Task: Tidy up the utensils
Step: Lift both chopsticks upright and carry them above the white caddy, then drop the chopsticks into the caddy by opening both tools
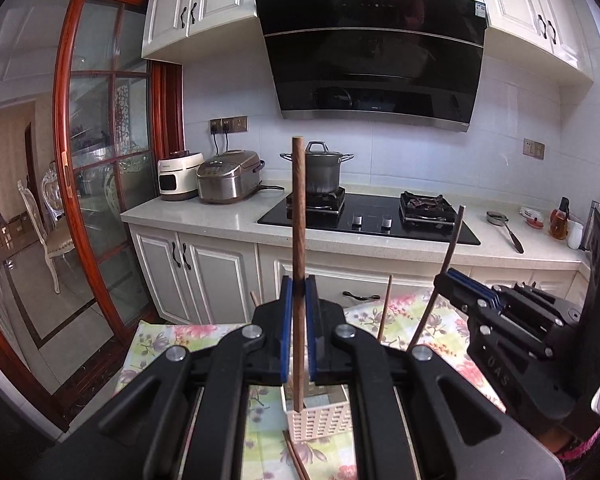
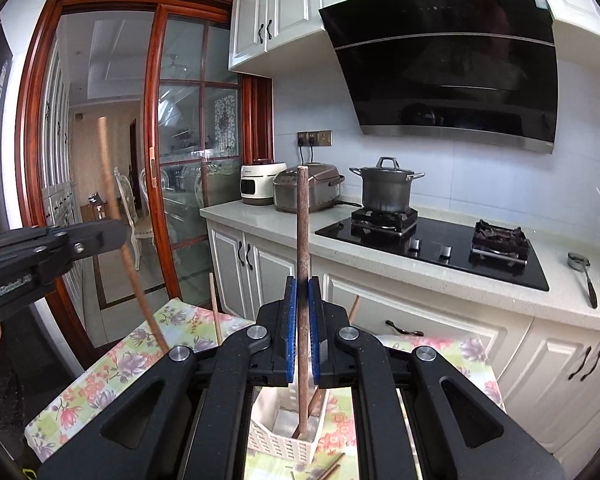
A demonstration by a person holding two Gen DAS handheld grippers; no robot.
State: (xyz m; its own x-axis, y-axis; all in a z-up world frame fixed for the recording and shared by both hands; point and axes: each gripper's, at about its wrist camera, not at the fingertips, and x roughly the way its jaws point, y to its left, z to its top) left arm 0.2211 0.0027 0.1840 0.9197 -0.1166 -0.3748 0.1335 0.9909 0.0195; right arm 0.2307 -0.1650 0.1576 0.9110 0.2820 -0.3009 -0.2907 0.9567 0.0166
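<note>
My left gripper [image 1: 299, 284] is shut on a brown wooden chopstick [image 1: 298, 208] that stands upright. Its lower tip hangs over a white slotted basket [image 1: 320, 420] on the floral tablecloth [image 1: 164, 340]. My right gripper [image 2: 302, 284] is shut on another upright chopstick [image 2: 302, 224], whose lower end is inside the basket [image 2: 284, 446]. The right gripper [image 1: 446, 280] also shows in the left wrist view, and the left gripper [image 2: 100, 236] in the right wrist view, each with its stick tilted. Two thin sticks [image 1: 385, 308] [image 1: 255, 300] rise behind my fingers with their lower ends hidden. Loose chopsticks [image 1: 296, 458] lie on the cloth.
Beyond the table runs a white counter [image 1: 204, 220] with two rice cookers [image 1: 228, 176], a black hob with a lidded pot [image 1: 322, 168] and a ladle [image 1: 508, 228]. Cabinet doors [image 1: 204, 276] are close behind the table. A red-framed glass sliding door [image 1: 100, 160] is at the left.
</note>
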